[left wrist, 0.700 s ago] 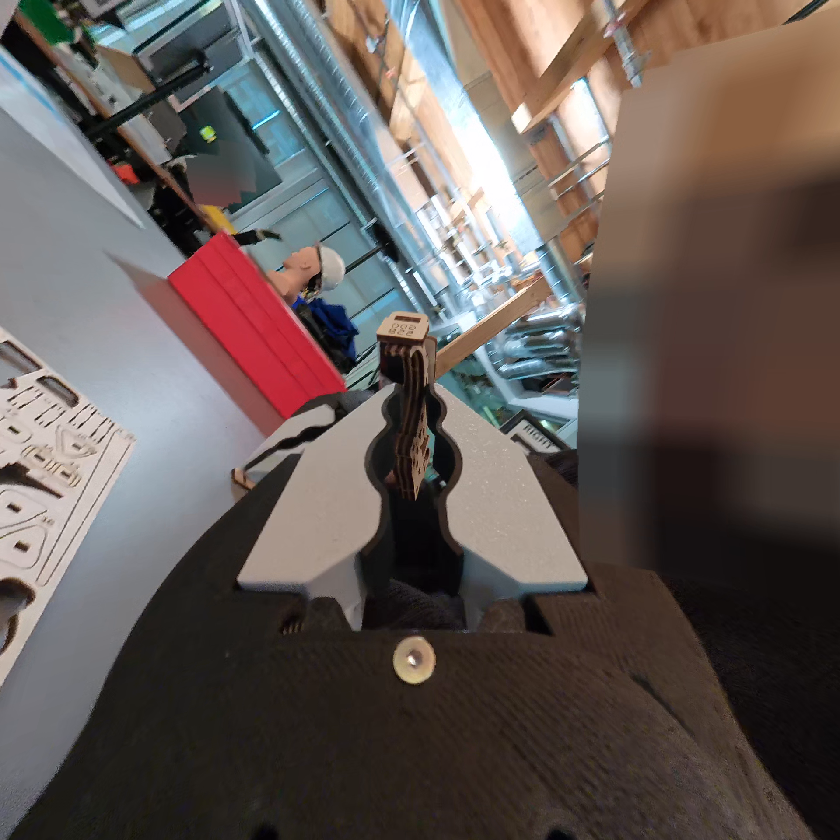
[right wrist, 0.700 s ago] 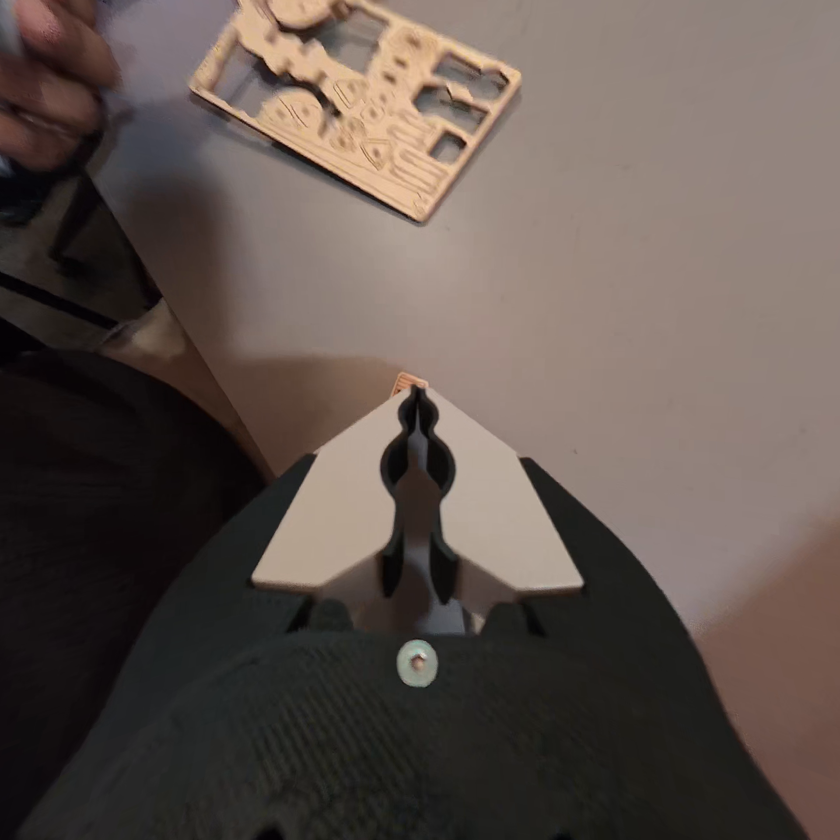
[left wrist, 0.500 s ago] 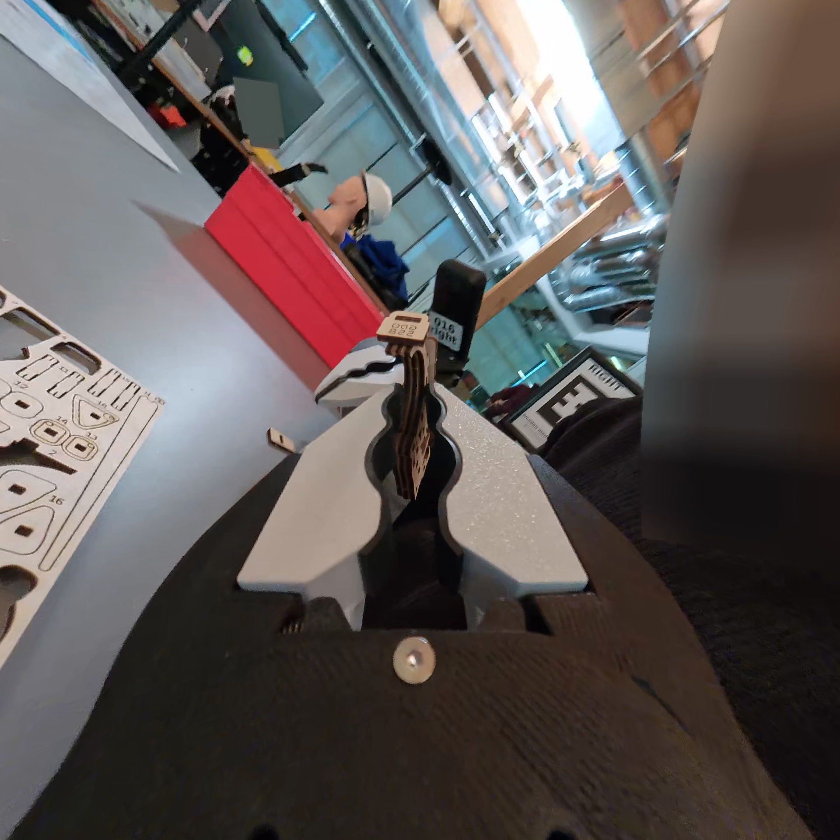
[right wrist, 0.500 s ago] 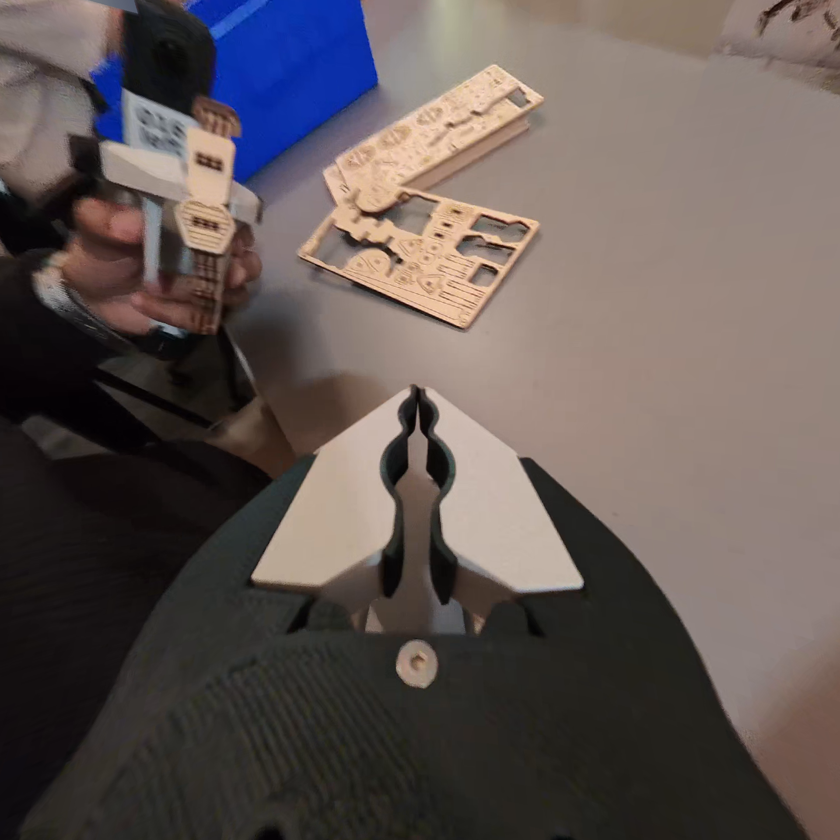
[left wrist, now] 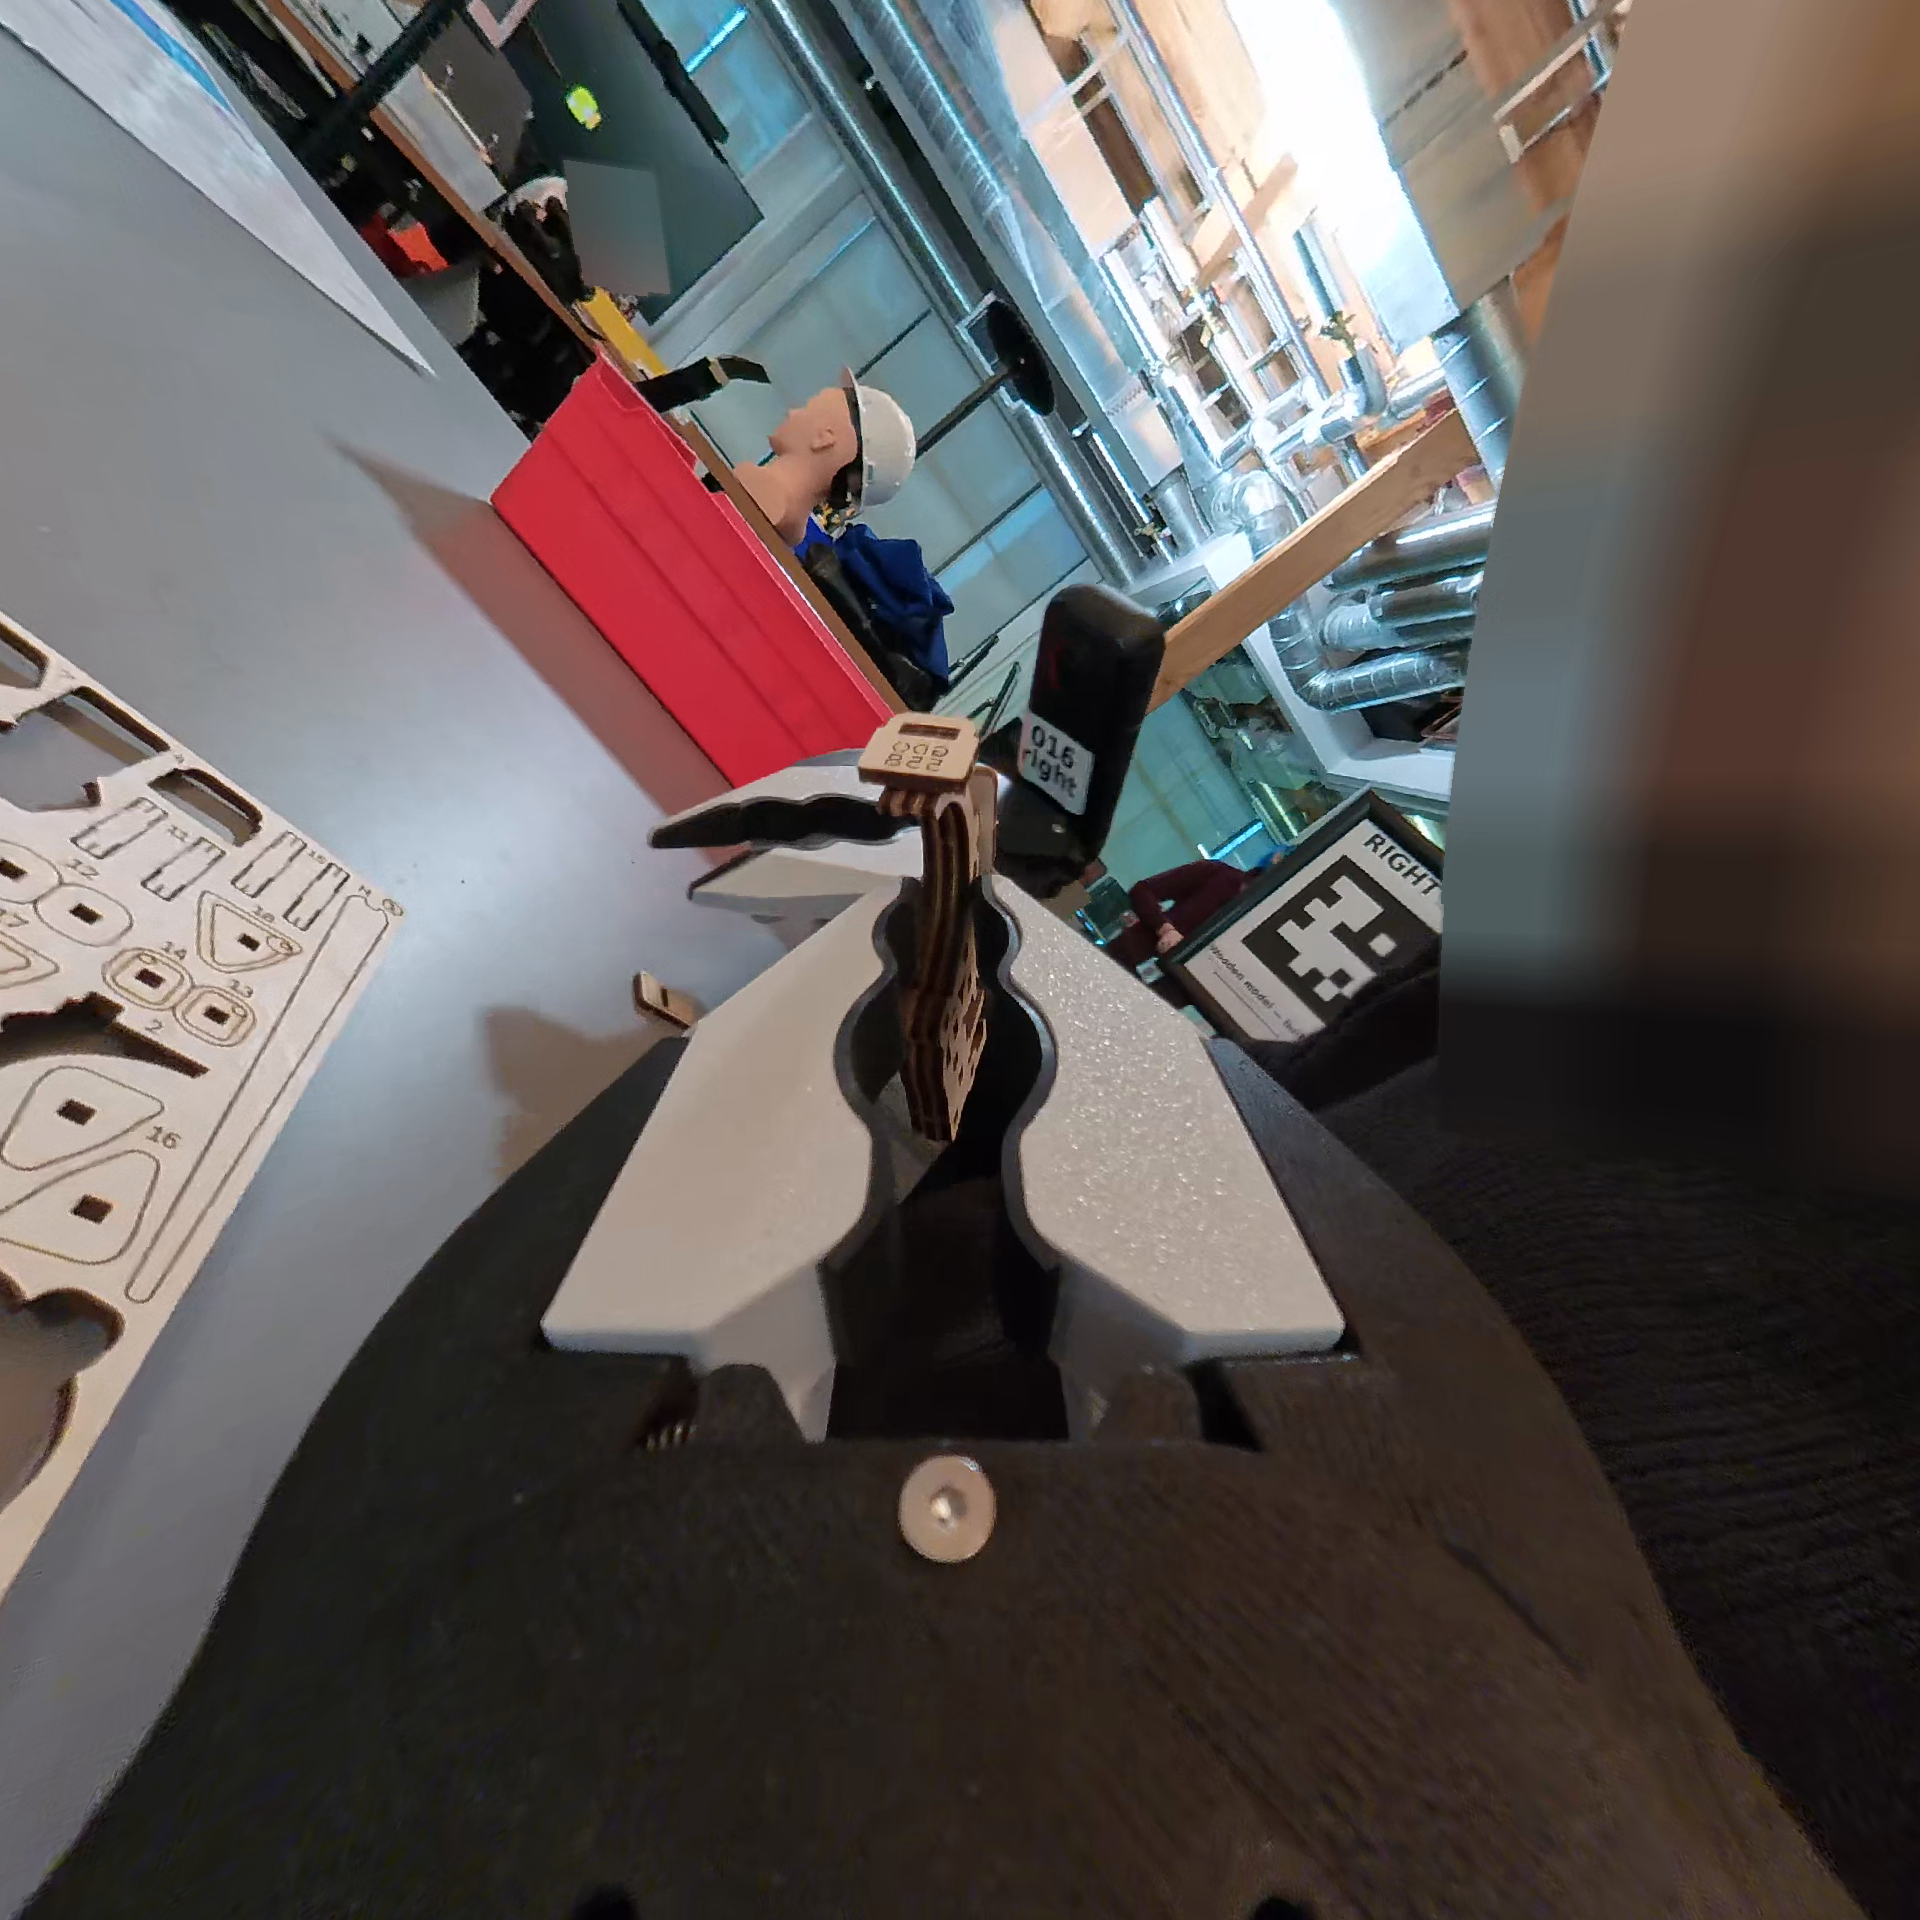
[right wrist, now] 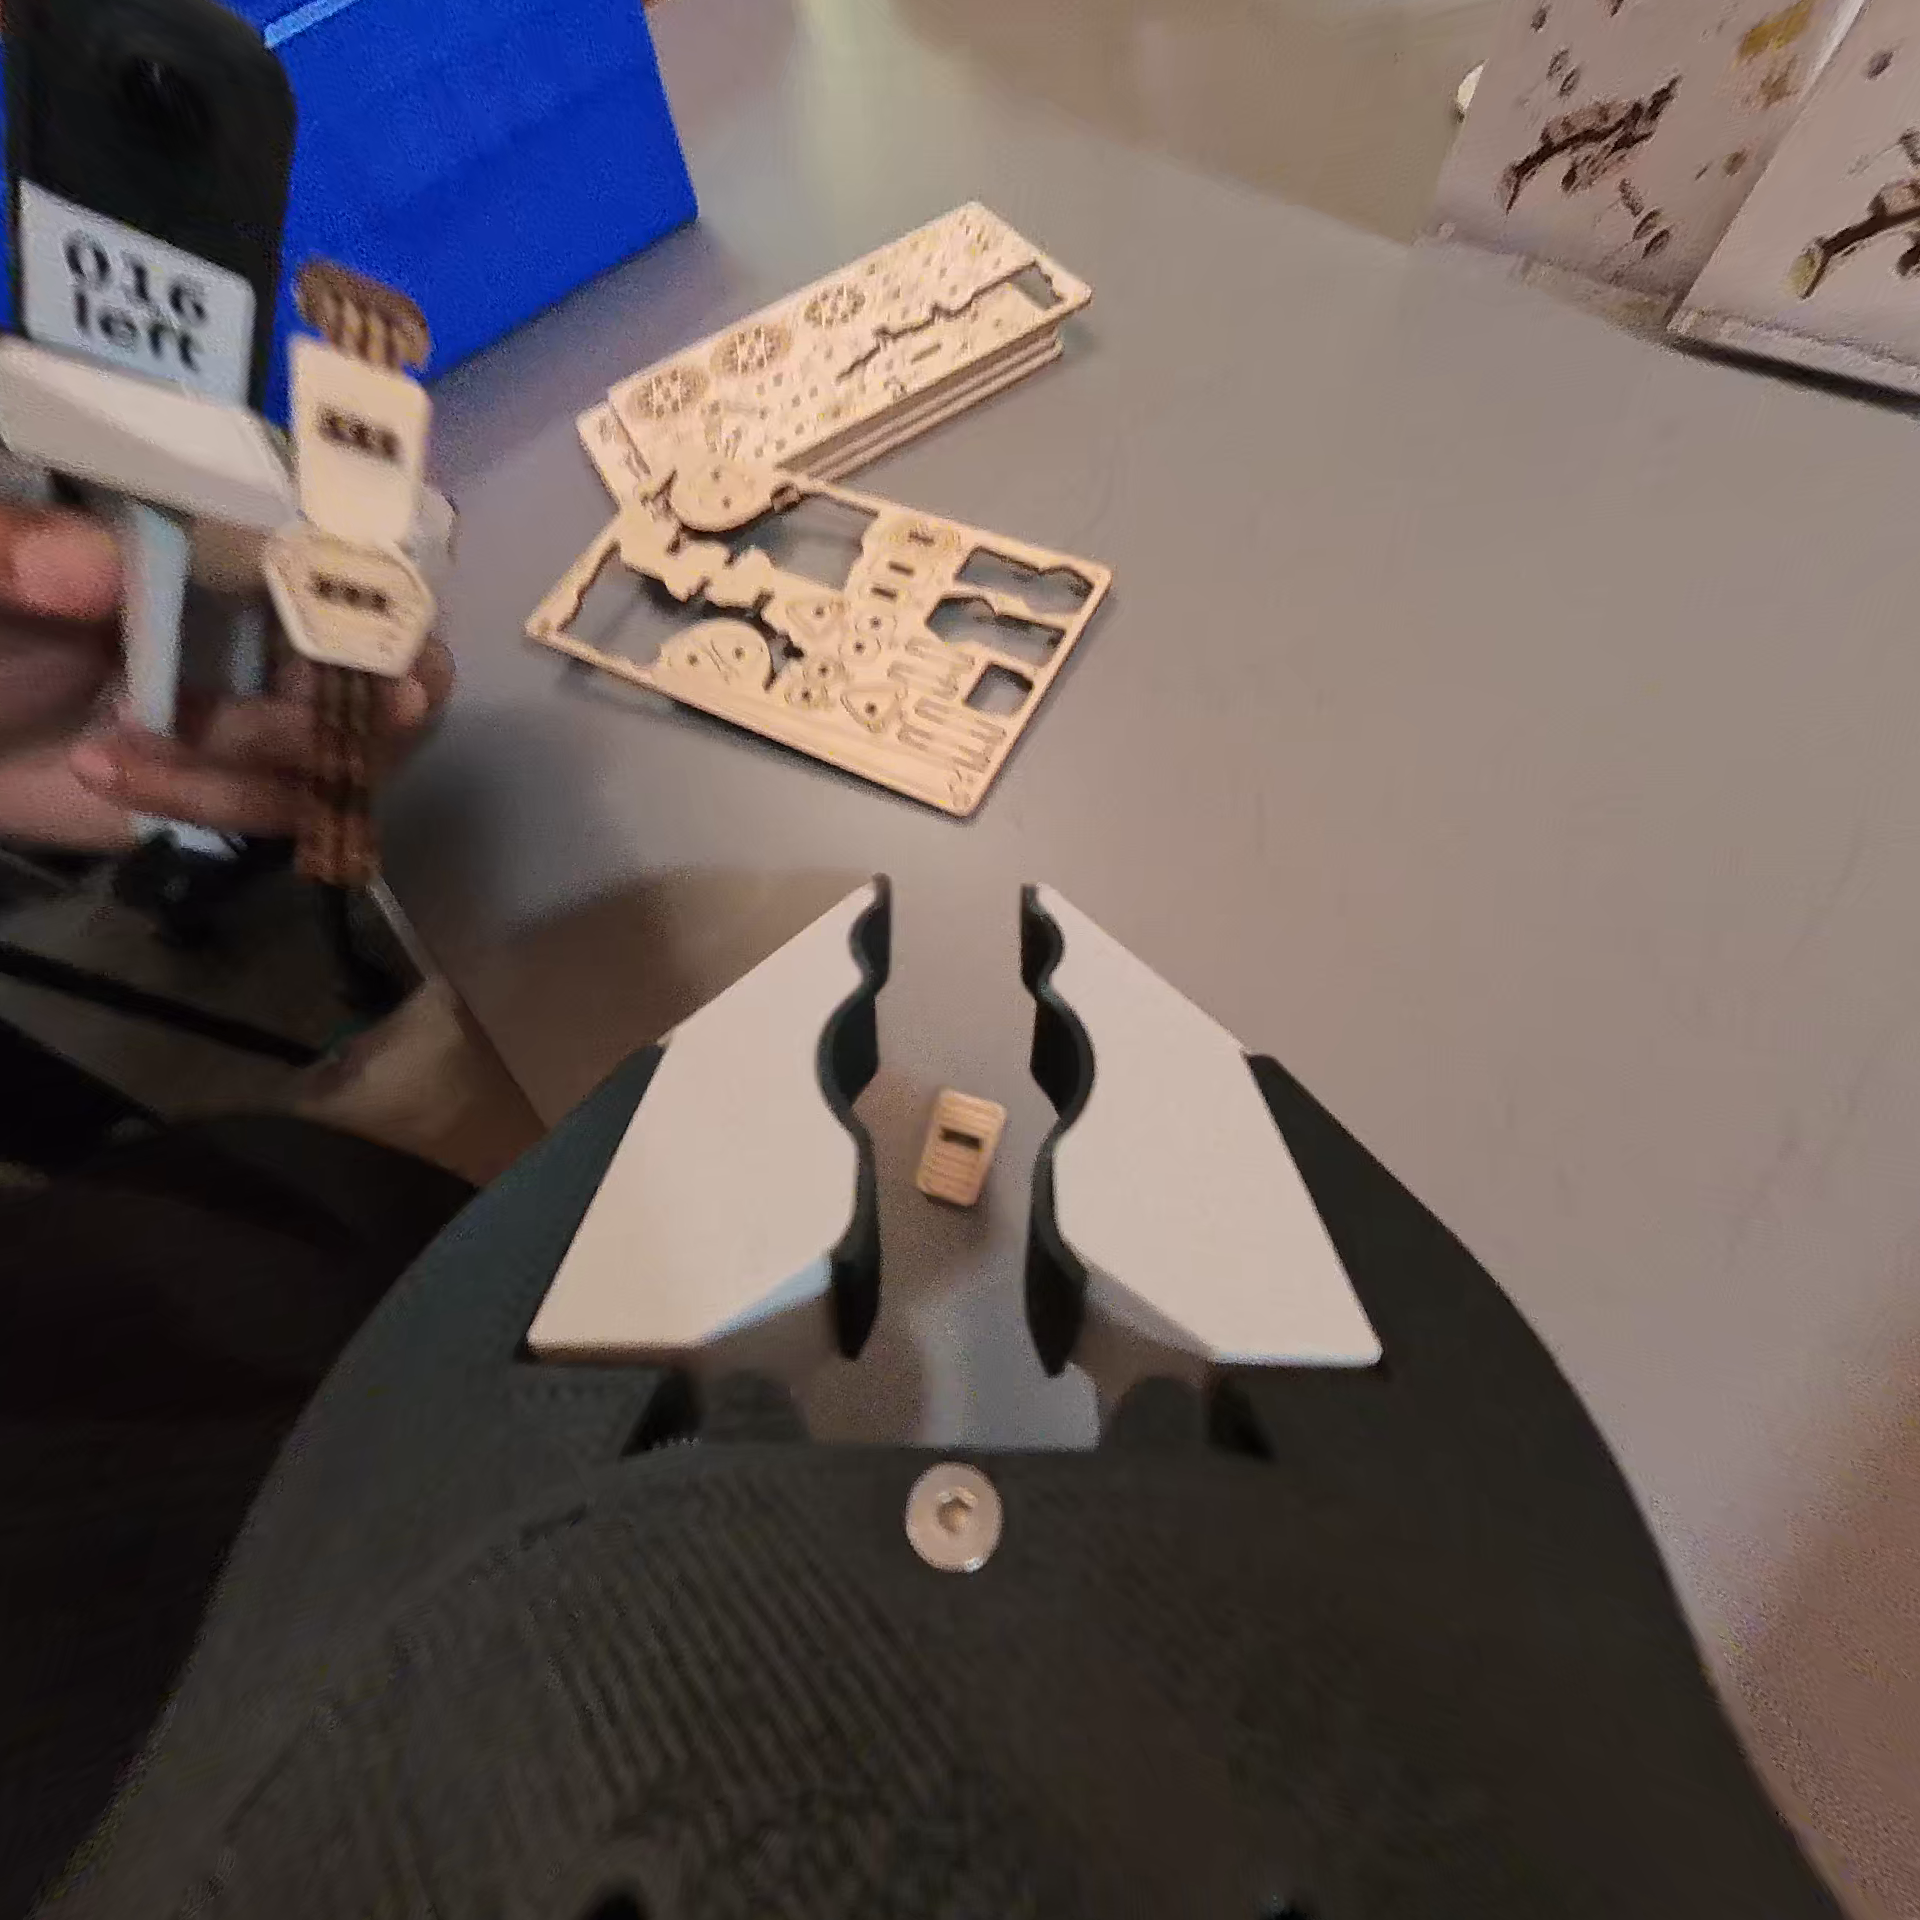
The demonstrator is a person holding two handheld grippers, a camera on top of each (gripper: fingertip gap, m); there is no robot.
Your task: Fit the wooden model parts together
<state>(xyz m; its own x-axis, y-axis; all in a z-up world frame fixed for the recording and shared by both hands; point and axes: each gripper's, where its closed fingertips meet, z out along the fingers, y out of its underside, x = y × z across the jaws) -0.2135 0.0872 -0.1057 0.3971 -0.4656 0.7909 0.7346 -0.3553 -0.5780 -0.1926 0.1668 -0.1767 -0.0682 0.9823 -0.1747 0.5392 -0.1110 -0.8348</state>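
The left claw (left wrist: 940, 966) is clamped on the layered wooden assembly (left wrist: 940, 997), held up off the grey surface (right wrist: 1455, 727). The right claw (right wrist: 954, 904) stands apart, straddling a small slotted wooden piece (right wrist: 960, 1147) lying flat. Best lower squarely and close on its long sides. Beyond the piece the surface is bare up to the punched sheets (right wrist: 831, 634); its near edge is close.

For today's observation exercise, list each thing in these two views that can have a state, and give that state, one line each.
Left gripper: shut on the wooden assembly.
Wooden assembly: held upright, off the table.
Right gripper: open, holding nothing.
Small wooden piece: lying loose on the grey table, seen between the open fingers.
Cut-out sheet: flat on the table, several parts already removed.
Stacked sheets: piled flat.
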